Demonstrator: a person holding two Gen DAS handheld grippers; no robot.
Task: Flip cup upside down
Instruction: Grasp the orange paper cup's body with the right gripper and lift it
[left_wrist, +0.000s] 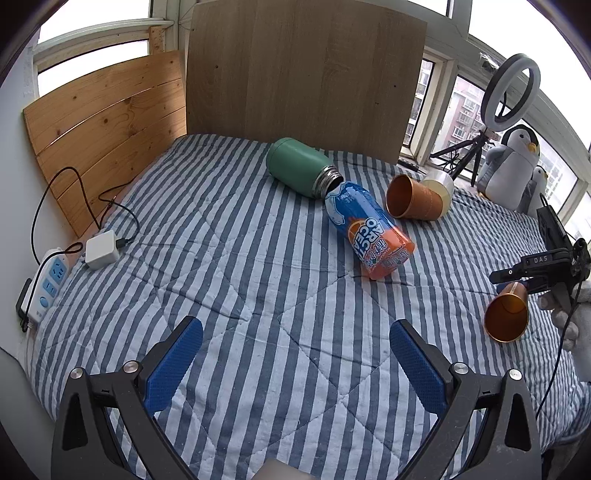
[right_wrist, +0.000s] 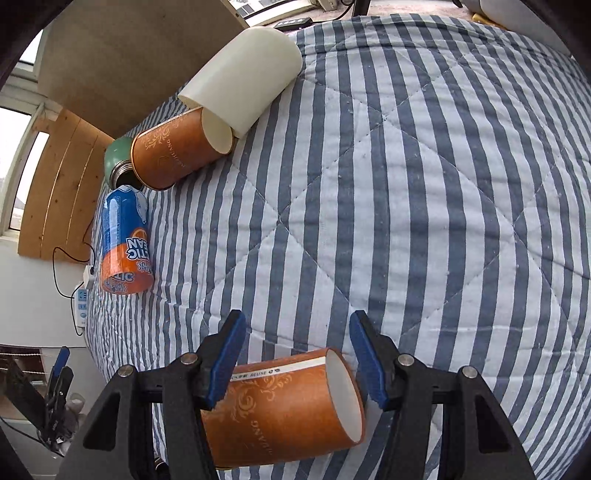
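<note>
An orange paper cup (right_wrist: 284, 406) with a gold pattern lies on its side between the blue pads of my right gripper (right_wrist: 297, 356), base toward the right pad; the pads look closed on it. In the left wrist view the same cup (left_wrist: 506, 316) hangs from the right gripper (left_wrist: 517, 284) at the far right, its open mouth facing the camera. A second orange cup (left_wrist: 413, 197) lies on its side on the striped quilt (left_wrist: 258, 280); it also shows in the right wrist view (right_wrist: 177, 151). My left gripper (left_wrist: 295, 354) is open and empty above the quilt.
A green flask (left_wrist: 301, 166), a blue and orange can (left_wrist: 369, 229) and a cream cylinder (right_wrist: 240, 77) lie on the quilt near the second cup. A power strip (left_wrist: 48, 284) and charger (left_wrist: 102, 249) sit at the left edge. Wooden boards (left_wrist: 303, 70), a ring light (left_wrist: 511, 92) and penguin toys (left_wrist: 513, 166) stand behind.
</note>
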